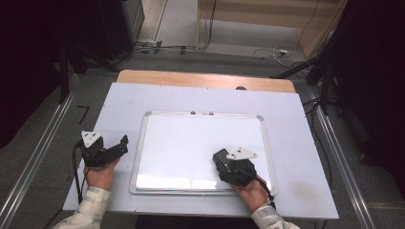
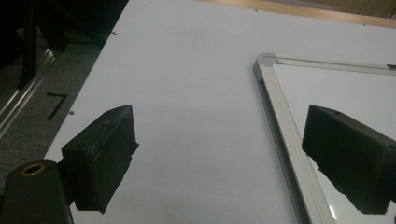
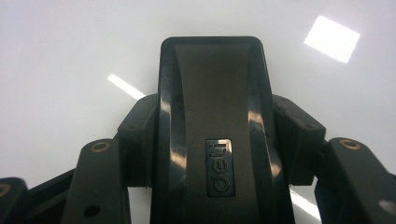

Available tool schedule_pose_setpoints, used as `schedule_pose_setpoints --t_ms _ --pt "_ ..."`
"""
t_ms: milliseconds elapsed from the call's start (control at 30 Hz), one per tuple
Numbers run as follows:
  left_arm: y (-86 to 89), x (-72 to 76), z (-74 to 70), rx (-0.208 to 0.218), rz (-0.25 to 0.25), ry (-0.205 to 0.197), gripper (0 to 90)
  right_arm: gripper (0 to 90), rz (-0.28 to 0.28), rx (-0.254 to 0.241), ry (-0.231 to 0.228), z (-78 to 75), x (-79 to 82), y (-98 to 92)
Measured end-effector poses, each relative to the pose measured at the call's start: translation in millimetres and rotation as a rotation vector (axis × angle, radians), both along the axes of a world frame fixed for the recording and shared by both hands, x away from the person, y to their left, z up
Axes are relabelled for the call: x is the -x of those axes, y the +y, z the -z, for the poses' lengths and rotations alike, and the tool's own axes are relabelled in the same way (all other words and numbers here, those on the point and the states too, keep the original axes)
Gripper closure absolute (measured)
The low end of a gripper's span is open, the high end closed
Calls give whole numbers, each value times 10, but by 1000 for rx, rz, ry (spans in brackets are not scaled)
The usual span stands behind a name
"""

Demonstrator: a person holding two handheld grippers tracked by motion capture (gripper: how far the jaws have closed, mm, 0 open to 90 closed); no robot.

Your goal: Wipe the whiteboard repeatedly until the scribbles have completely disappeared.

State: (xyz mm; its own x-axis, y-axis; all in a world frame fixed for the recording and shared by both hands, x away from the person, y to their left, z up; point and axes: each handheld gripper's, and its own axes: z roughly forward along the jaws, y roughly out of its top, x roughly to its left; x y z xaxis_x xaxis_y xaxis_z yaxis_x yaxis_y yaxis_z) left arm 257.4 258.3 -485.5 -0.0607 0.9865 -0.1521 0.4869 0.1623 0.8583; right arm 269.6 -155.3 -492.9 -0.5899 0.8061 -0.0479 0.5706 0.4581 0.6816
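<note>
Two fingers (image 3: 299, 140) pinch black eraser (image 3: 212, 121) over whiteboard (image 1: 191, 143) | left gripper (image 2: 219, 158) spread

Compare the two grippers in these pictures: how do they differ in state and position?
The left gripper has its jaws wide apart with nothing between them, while the right gripper is shut on a black eraser. The left gripper sits over the bare table just beside the whiteboard, with one jaw reaching over its frame, while the right gripper is over the board's white surface. Both are black and hand-held.
</note>
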Motion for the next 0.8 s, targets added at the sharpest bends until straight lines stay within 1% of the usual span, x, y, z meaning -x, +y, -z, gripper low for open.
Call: schedule_pose_setpoints --t_ms 200,367,567,633,733,800 --pt "-3 1 -2 0 0 -1 104 390 6 1 -2 0 -8 -27" --pt "0 2 -4 2 -2 0 104 390 36 0 -1 -3 -40 -119" --pt "2 7 -9 0 2 -2 104 390 52 1 -2 -5 -54 -177" --pt "7 7 -9 2 0 -2 104 390 66 -2 2 -6 -63 -212" --pt "9 5 -9 4 -1 -4 103 390 70 -3 1 -6 -62 -212" --pt "8 6 -13 2 2 -5 104 390 84 -11 6 -7 -74 -229"
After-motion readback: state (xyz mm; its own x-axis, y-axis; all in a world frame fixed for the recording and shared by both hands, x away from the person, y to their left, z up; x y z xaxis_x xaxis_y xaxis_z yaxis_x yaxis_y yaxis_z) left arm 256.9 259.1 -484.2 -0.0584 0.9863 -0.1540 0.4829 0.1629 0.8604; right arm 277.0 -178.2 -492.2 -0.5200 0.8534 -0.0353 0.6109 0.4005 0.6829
